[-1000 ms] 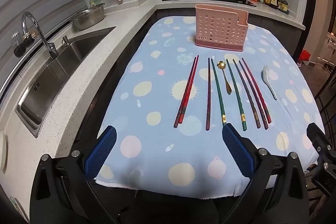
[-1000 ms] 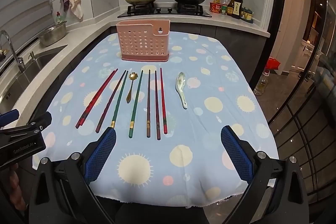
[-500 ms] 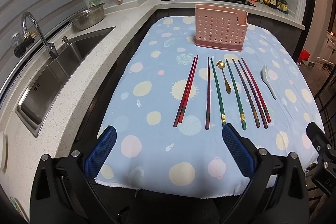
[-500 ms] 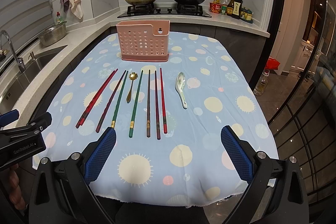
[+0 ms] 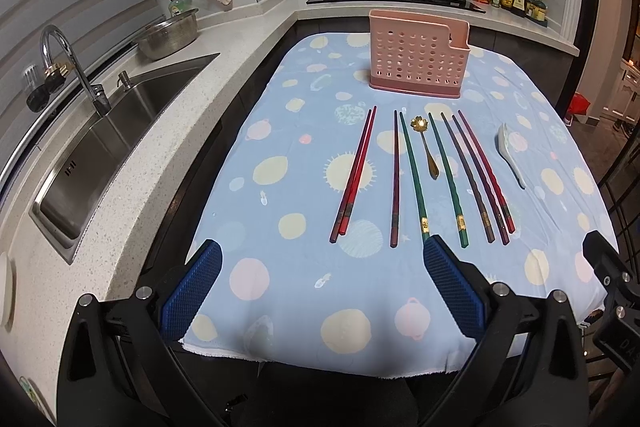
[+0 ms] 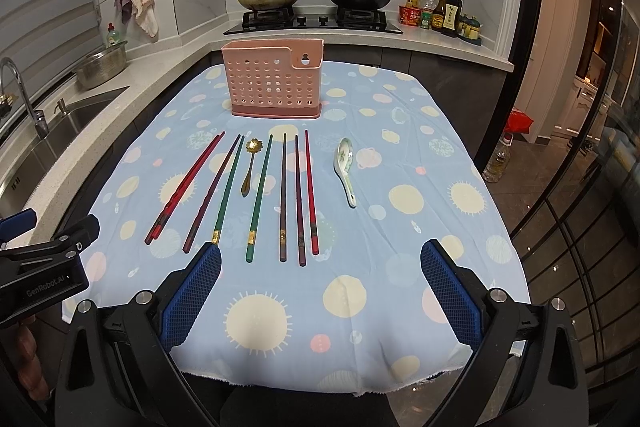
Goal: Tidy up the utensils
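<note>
Holder [image 6: 273, 83]: pink, upright at the far end of the tabletop [image 6: 400, 267].
Chopsticks [image 6: 295, 195]: in a row just before the holder, flat on the cloth.
Gold spoon [image 6: 250, 163]: among them.
White spoon [image 6: 346, 169]: right of the row (apart).
Left gripper [image 5: 320, 289]: fingers apart, empty.
Right gripper [image 6: 320, 291]: fingers apart, empty.
</note>
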The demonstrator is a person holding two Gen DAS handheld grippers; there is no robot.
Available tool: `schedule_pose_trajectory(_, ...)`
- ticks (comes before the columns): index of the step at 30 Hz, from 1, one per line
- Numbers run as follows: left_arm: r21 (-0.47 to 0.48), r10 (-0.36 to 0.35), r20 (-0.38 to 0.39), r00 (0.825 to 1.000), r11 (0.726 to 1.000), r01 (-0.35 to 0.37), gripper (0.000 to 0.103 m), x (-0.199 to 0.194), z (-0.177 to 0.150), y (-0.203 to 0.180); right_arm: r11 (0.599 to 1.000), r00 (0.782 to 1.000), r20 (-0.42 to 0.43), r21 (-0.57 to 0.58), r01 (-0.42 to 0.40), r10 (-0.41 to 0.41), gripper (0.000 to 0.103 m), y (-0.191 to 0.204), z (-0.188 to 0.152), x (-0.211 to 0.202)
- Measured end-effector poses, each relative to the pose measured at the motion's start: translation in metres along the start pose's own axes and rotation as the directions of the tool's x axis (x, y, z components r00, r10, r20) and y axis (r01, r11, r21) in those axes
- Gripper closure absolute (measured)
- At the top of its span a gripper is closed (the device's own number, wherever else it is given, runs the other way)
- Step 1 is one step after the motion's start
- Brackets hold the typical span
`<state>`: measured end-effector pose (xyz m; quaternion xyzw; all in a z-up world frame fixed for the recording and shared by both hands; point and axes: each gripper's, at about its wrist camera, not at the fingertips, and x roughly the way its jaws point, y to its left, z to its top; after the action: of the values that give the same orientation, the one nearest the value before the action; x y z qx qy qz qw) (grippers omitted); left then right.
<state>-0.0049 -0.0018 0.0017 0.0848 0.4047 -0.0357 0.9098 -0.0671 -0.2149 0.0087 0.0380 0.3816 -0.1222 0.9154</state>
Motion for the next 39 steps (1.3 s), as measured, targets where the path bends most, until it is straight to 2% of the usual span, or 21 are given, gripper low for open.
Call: schedule_pose_trajectory(39, -0.009, -0.008, -0.002, 1.0, 1.0, 0.008, 0.007, -0.003, 0.001, 0.007, 1.0, 1.0, 0.005, 0.003, 0.0, 0.0, 0.007, -0.002, 0.001, -0.003)
